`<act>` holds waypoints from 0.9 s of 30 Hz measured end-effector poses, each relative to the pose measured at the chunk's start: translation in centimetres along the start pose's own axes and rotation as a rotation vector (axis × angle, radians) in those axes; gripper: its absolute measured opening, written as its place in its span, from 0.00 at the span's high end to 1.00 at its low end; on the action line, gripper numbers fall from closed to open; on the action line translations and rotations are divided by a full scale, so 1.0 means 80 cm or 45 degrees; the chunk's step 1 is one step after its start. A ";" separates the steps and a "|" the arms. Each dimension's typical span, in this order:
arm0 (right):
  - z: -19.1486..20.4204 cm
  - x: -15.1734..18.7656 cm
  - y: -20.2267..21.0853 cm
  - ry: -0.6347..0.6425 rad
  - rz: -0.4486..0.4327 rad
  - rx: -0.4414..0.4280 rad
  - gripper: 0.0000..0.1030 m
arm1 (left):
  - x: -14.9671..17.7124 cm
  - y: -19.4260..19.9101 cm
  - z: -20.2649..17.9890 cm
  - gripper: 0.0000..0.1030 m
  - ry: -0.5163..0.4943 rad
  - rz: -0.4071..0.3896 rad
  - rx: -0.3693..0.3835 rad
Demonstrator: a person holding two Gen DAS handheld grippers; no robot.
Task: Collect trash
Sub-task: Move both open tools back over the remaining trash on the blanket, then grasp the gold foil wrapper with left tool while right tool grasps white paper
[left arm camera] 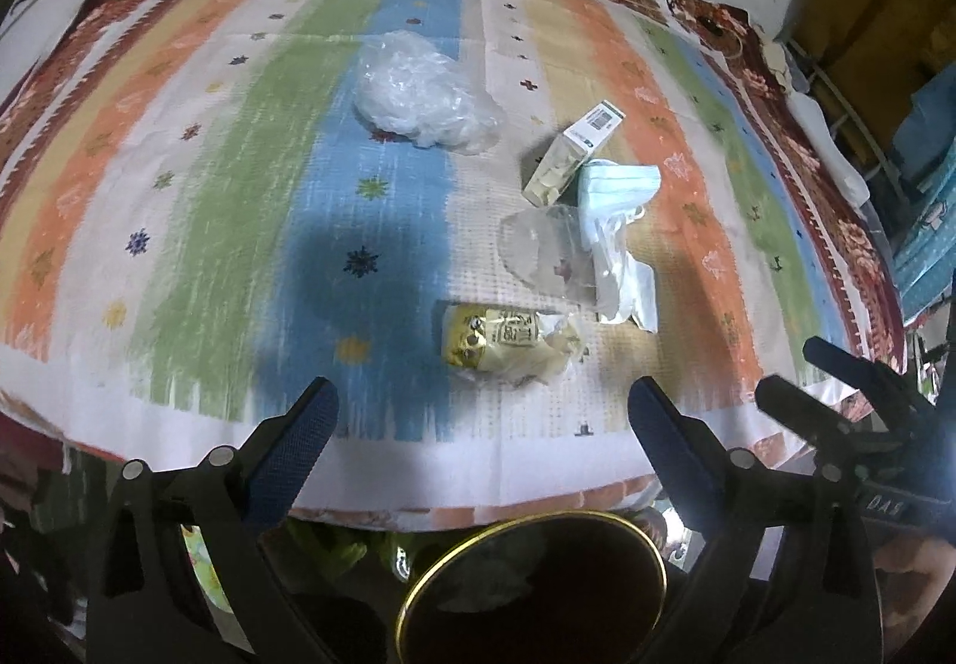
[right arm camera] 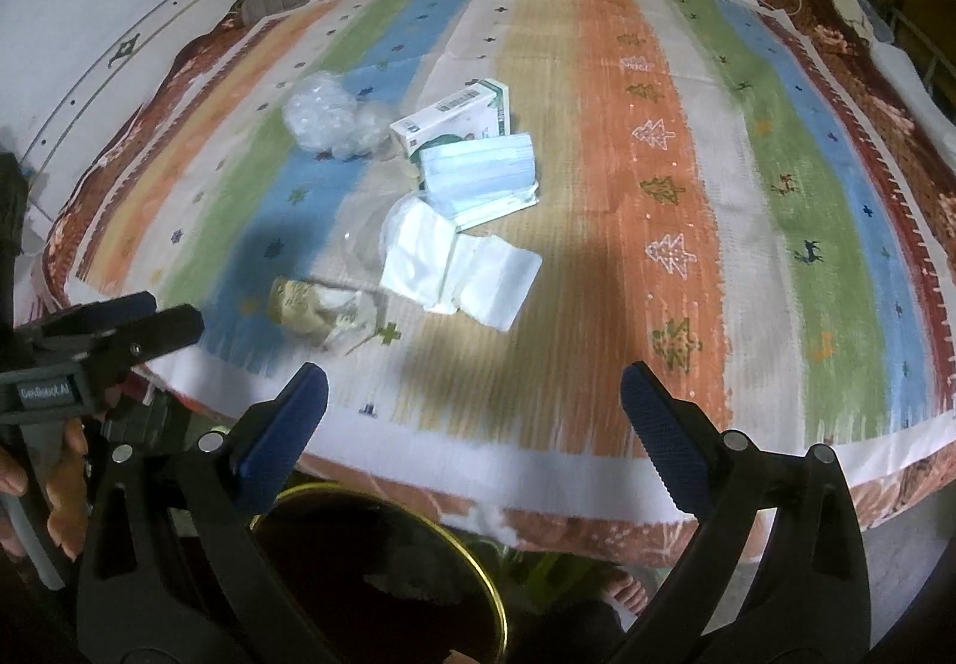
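Both our grippers, left gripper (left arm camera: 481,428) & right gripper (right arm camera: 475,407), are spread wide, holding nothing. All trash is uncollected mid-bed: yellow wrapper (left arm camera: 508,344) nearest, face mask (left arm camera: 618,186), carton (left arm camera: 570,153), crumpled plastic (left arm camera: 424,93) farthest. Bin (left arm camera: 532,586) waits near.

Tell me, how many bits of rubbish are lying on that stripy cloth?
5, as far as I can see: crumpled clear plastic, a small box, a blue mask, a white packet and a yellow wrapper. More clear film may hide between them.

Dim, soft; fisheye-bent edges
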State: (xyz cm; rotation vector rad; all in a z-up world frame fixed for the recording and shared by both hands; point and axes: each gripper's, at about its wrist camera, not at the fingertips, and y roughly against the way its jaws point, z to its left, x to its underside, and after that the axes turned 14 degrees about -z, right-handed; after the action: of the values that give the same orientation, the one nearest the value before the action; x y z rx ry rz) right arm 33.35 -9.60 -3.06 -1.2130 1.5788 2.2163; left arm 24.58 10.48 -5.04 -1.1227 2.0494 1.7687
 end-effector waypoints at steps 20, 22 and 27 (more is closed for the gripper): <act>-0.017 -0.021 -0.101 -0.087 0.087 0.009 0.30 | -0.012 -0.088 0.024 0.34 0.059 0.143 0.019; -0.020 -0.021 -0.115 -0.100 0.107 0.020 0.32 | -0.011 -0.094 0.025 0.37 0.076 0.161 0.028; -0.026 -0.019 -0.140 -0.118 0.138 0.033 0.38 | -0.005 -0.104 0.022 0.41 0.078 0.188 0.043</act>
State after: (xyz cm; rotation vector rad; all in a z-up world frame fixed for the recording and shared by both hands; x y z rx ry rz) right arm 41.58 -6.05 -10.30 -1.0247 1.6683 2.2743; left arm 29.80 12.37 -11.52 -1.0528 2.2428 1.7783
